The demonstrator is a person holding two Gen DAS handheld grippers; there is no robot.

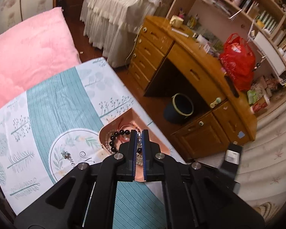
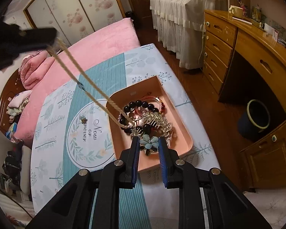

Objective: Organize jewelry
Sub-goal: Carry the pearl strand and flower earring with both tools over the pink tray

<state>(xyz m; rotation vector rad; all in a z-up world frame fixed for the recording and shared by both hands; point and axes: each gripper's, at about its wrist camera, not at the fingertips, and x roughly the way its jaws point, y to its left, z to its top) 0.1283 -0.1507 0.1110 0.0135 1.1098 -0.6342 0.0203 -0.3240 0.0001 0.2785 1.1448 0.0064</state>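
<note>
Leaf-print cloth [image 2: 53, 118], pink rectangular tray [image 2: 183, 133], glossy black-bead bracelet [image 2: 139, 104], enamel flower clip [image 2: 148, 143]

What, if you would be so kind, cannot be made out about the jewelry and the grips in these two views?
- Left wrist view: the left gripper hides most of the pink tray; the silvery piece between its fingers is unidentifiable.
- Right wrist view: the left gripper's blurred fingers hide how they hold the gold chain.
- Right wrist view: the tangled pile hides where the chain ends.
- Right wrist view: the small charm on the cloth is too small to identify.
</note>
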